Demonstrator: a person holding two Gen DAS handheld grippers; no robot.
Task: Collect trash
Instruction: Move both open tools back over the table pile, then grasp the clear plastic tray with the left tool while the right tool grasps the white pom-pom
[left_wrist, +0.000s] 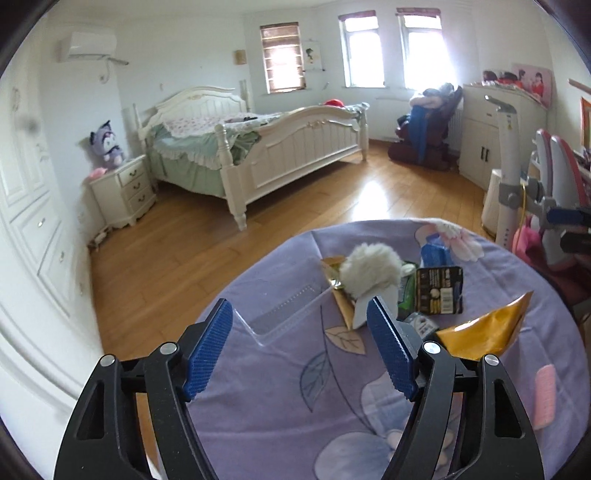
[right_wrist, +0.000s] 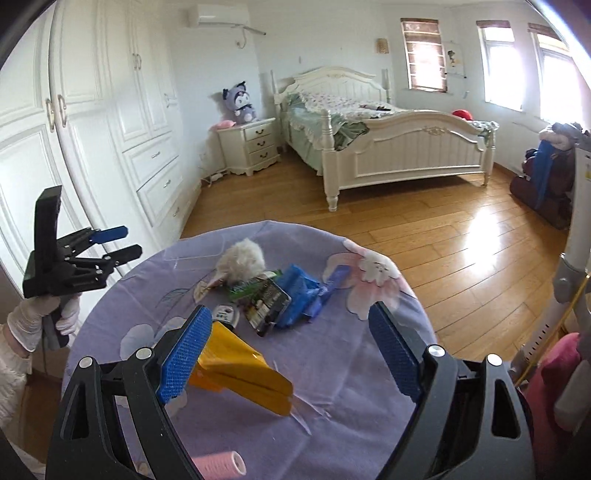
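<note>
1. A bedroom with a wooden floor, a white bed (left_wrist: 258, 147) at the far side and white wardrobes along the left wall; close to the cameras is a round table under a lilac flowered cloth (right_wrist: 332, 369), and all the litter lies on it

2. The trash sits in a loose cluster toward the far half of the table: a yellow-gold wrapper (right_wrist: 240, 365) nearest, then a dark printed packet (right_wrist: 267, 304), a green wrapper (right_wrist: 245, 286), crumpled blue packaging (right_wrist: 303, 291) to the right, and a white fluffy ball (right_wrist: 242, 260) at the far edge of the heap. A pink hair roller (right_wrist: 221, 465) lies apart at the near rim

3. The right gripper (right_wrist: 291, 339) has its blue pads spread wide with nothing between them, though the left pad overlaps the near-left end of the yellow-gold wrapper in this view; whether it touches I cannot tell. The wrapper's long axis runs from that pad toward the near right, slantwise to the finger line

4. The left gripper (left_wrist: 299, 343) is also spread wide and empty, held at the table's left side. Seen from it, the fluffy ball and another gold scrap (left_wrist: 341, 295) lie just beyond its right pad

5. By my judgement the right gripper is nearer to the yellow-gold wrapper, so it would likely need to shift left to centre on the wrapper before closing
</note>
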